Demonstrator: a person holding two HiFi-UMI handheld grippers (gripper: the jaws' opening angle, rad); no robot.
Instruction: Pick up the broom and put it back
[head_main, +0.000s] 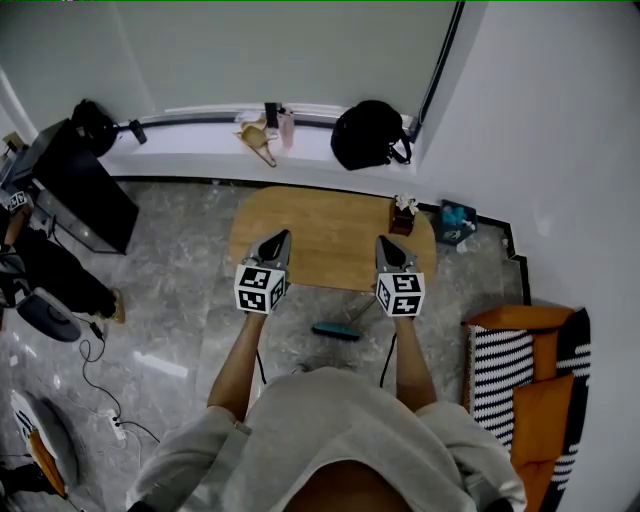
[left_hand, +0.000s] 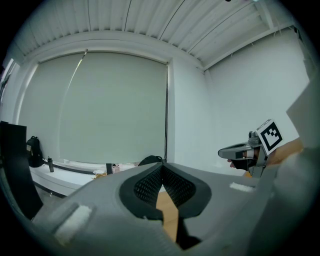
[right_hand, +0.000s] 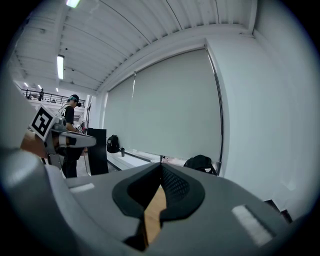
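Observation:
The broom (head_main: 336, 331) lies on the marble floor just in front of the round wooden table (head_main: 325, 225); its teal head shows and its thin handle runs up to the right under the table edge. Both grippers are held side by side over the table's near edge, well above the broom. My left gripper (head_main: 281, 240) is shut, its tips meeting with nothing between them (left_hand: 161, 165). My right gripper (head_main: 384, 243) is shut and empty too (right_hand: 161, 165). Each gripper shows at the side of the other's view, the right gripper (left_hand: 240, 150) and the left gripper (right_hand: 75, 141).
A small brown box (head_main: 404, 216) stands on the table's far right. A black backpack (head_main: 370, 134) and small items rest on the window ledge. A black cabinet (head_main: 78, 187) and cables (head_main: 100, 385) are at left, a striped orange sofa (head_main: 528, 380) at right.

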